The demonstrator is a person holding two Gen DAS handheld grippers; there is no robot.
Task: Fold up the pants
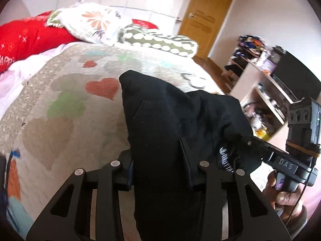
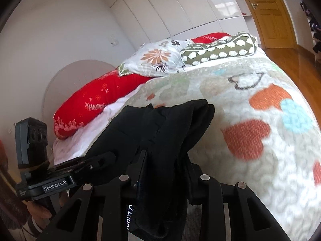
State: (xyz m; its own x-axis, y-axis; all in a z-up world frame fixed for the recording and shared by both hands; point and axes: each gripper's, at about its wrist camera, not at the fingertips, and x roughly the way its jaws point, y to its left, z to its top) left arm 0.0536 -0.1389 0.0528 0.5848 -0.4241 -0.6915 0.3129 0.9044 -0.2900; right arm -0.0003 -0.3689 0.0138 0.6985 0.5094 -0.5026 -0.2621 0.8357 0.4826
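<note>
The black pants (image 1: 170, 110) hang bunched over a bed. In the left wrist view my left gripper (image 1: 158, 160) is shut on the cloth, which fills the gap between its fingers and drapes down over them. My right gripper (image 1: 248, 142) comes in from the right, held by a hand (image 1: 280, 192), and pinches the same garment beside a white printed label. In the right wrist view the pants (image 2: 170, 124) run up between the fingers of my right gripper (image 2: 164, 170), which is shut on them. At the left, my left gripper (image 2: 104, 160) holds a fold.
Under the pants lies a fleece blanket (image 1: 66, 110) with heart prints (image 2: 246, 138). A red pillow (image 1: 30, 38), a floral pillow (image 1: 96, 22) and a green dotted pillow (image 1: 160, 40) lie at the bed's head. Cluttered shelves (image 1: 266, 100) and a wooden door (image 1: 206, 20) stand to the right.
</note>
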